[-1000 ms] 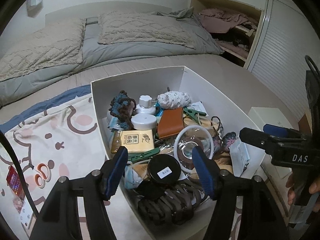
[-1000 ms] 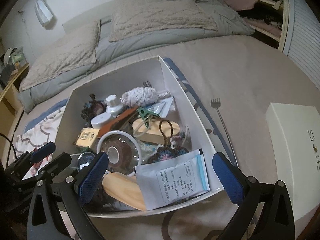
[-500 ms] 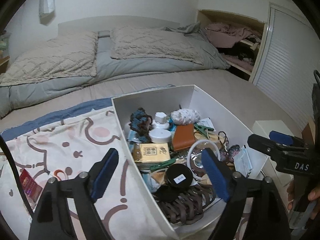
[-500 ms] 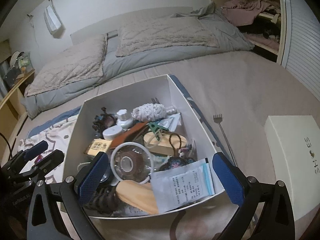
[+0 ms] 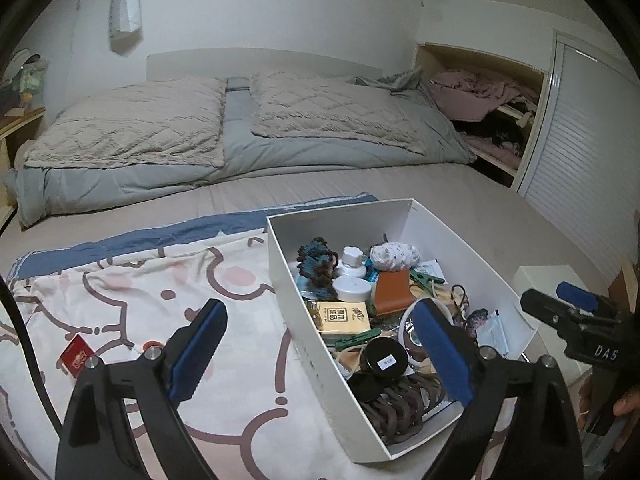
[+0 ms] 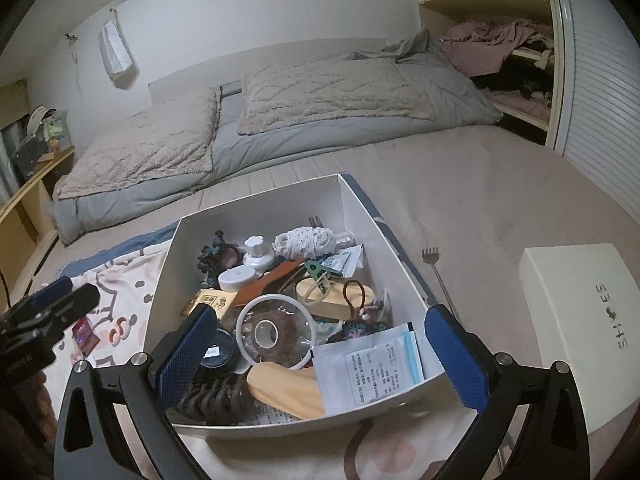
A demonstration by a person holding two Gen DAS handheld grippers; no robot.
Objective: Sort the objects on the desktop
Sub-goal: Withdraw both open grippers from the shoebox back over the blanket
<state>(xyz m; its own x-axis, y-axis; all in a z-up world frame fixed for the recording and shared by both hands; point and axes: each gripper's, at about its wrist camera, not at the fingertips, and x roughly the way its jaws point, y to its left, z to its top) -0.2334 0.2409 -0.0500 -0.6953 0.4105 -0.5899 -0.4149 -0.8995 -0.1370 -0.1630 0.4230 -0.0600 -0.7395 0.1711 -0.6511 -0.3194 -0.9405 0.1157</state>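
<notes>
Two hand-held grippers hover over a white box (image 6: pixel 360 216) of small things that sits on a bed (image 6: pixel 480 200); the left hand-held gripper (image 5: pixel 320 352) has its jaws opening, already wide, with nothing pressed between the blue pads; the box's near left wall lies between its fingers, and the black round tin (image 5: pixel 386 359) and the brown hair claw (image 5: pixel 404 408) sit just ahead of its right finger; the right hand-held gripper (image 6: pixel 324 364) stands wide too, empty, straddling the near end of the box, where a tape roll (image 6: pixel 266 332), a mask packet (image 6: pixel 370 368) and a yellow cloth (image 6: pixel 288 388) lie between and just beyond its fingers; a red packet (image 5: pixel 78 354) rests on the patterned blanket (image 5: pixel 200 280) left of the box, well apart; a back scratcher (image 6: pixel 438 276) and a shoe box (image 6: pixel 580 320) lie to its right.
</notes>
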